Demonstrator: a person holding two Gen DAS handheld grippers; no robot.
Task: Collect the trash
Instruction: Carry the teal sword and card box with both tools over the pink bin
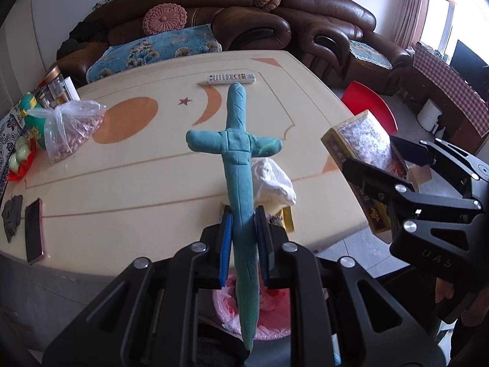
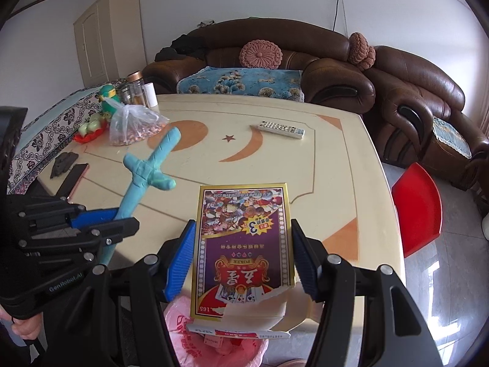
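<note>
Two claws loaded, both above the counter's near edge.

My left claw is clamped tight on the blue clay sword, blade tip over the pink-lined trash bin below. My right claw, about half open, grips the torn poker card box by its two long sides above the same bin. A crumpled white wrapper lies on the counter just behind the sword.

Brown leather sofa (blue throw on it) behind a cream table, white walls, window right
</note>
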